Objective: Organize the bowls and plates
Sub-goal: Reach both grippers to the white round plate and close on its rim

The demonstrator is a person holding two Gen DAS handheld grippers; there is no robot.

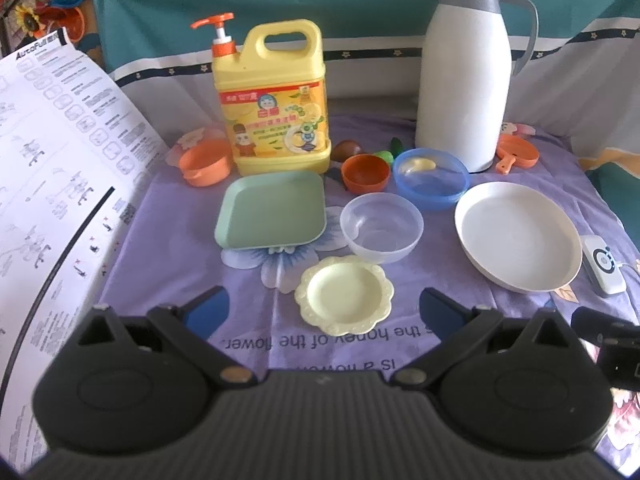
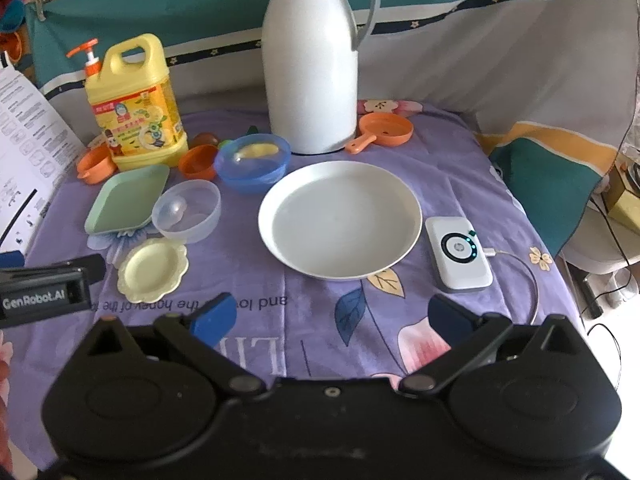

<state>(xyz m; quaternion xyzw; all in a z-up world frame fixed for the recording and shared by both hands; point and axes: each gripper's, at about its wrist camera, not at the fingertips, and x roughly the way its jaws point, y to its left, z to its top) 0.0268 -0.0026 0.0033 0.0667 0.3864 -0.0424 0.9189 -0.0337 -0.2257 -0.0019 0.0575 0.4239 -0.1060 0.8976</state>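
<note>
On the purple cloth lie a large white plate (image 1: 518,236) (image 2: 340,218), a green square plate (image 1: 272,208) (image 2: 128,198), a small yellow scalloped plate (image 1: 344,294) (image 2: 153,269), a clear bowl (image 1: 381,227) (image 2: 187,211), a blue bowl (image 1: 431,178) (image 2: 253,162) and an orange bowl (image 1: 365,172) (image 2: 198,162). My left gripper (image 1: 324,310) is open, just short of the yellow plate, holding nothing. My right gripper (image 2: 330,316) is open and empty, in front of the white plate.
A yellow detergent jug (image 1: 274,100) (image 2: 136,104) and a white thermos (image 1: 464,68) (image 2: 310,60) stand at the back. An orange toy pot (image 1: 204,162), an orange toy pan (image 2: 382,130), a white device with cable (image 2: 458,254) and a printed sheet (image 1: 52,184) lie around.
</note>
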